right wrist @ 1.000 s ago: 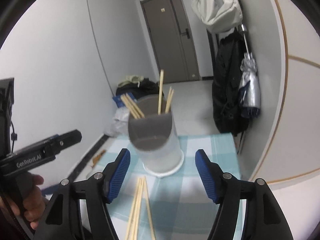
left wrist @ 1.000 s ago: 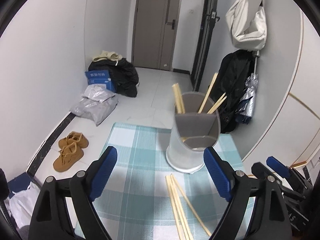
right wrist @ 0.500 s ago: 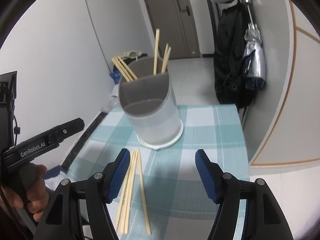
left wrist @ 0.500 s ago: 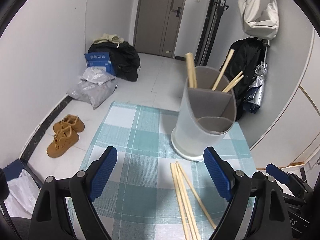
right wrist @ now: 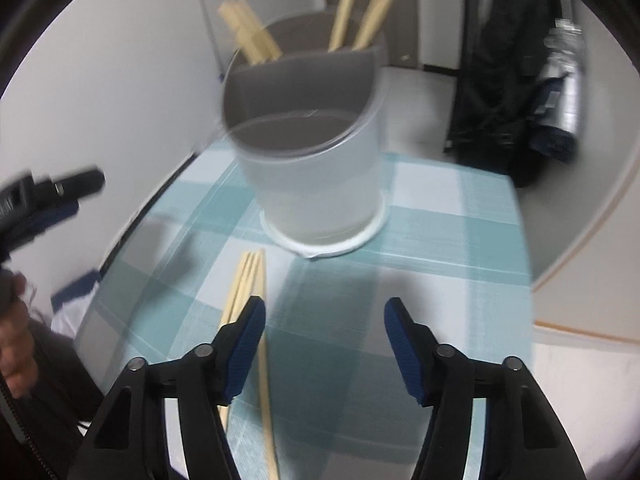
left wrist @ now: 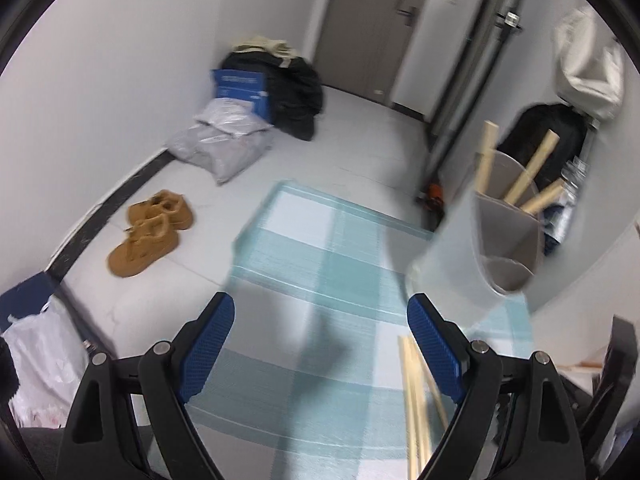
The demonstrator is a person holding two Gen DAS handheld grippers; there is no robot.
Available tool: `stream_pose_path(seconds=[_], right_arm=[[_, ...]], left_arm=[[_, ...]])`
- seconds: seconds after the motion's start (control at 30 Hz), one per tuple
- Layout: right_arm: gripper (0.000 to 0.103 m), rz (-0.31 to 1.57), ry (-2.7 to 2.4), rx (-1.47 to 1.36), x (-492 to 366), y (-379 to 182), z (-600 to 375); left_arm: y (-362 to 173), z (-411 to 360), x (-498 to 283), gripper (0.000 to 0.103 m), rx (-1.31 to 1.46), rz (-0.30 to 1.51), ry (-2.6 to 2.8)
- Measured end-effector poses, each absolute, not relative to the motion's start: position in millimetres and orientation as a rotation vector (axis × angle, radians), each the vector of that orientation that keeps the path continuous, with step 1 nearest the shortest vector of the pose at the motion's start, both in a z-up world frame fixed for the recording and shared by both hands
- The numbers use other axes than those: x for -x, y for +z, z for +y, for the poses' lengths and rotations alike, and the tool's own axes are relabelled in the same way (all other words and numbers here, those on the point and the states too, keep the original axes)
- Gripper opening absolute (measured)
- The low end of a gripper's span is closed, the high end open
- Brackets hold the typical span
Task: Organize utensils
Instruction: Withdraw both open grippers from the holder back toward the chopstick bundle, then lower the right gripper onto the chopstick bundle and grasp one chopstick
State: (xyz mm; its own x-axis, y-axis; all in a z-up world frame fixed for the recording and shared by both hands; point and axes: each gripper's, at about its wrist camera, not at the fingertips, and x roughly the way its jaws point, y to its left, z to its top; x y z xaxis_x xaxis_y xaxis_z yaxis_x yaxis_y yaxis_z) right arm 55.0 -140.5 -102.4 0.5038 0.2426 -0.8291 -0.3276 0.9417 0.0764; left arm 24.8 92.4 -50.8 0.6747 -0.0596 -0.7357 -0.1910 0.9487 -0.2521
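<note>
A translucent white holder (right wrist: 320, 200) with a grey divided insert stands on the teal checked cloth (right wrist: 440, 240). Several chopsticks (right wrist: 248, 36) stick up from its back compartments. The same holder (left wrist: 472, 248) sits at the right of the left wrist view. Loose chopsticks (right wrist: 244, 284) lie on the cloth in front of it, under my right gripper's left finger. My right gripper (right wrist: 325, 312) hangs over them, its jaws closing, the pads touching nothing. My left gripper (left wrist: 322, 320) is wide open over bare cloth, with the loose chopsticks (left wrist: 416, 400) by its right finger.
The left gripper's body (right wrist: 52, 192) and a hand (right wrist: 12, 340) show at the left of the right wrist view. Brown shoes (left wrist: 148, 232) and bags (left wrist: 224, 148) lie on the floor beyond the table's left edge. A black coat (right wrist: 504, 80) hangs at the right.
Both grippers have sunk toward the cloth. The holder has slid to the right in the left wrist view and looms larger in the right wrist view. The right jaws stand narrower than before.
</note>
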Motion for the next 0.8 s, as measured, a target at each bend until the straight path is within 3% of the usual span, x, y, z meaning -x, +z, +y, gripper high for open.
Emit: stream_pose_path(seconds=[0.17, 0.6, 0.8], right_arm=[[0.042, 1.047, 0.382, 0.14, -68.4, -126.2, -120.2], [0.035, 1.06, 0.412, 0.284, -76.0, -139.4, -94.2], [0.023, 1.059, 0.431, 0.305, -83.9, -139.6, -80.7]], left_arm=[[-56.1, 110.5, -28.1, 0.085, 0.411, 0.879, 0.123], [-53.5, 116.1, -31.1, 0.085, 0.431, 0.878, 0.106], [-53.4, 117.4, -33.3, 0.085, 0.424, 0.884, 0.106]])
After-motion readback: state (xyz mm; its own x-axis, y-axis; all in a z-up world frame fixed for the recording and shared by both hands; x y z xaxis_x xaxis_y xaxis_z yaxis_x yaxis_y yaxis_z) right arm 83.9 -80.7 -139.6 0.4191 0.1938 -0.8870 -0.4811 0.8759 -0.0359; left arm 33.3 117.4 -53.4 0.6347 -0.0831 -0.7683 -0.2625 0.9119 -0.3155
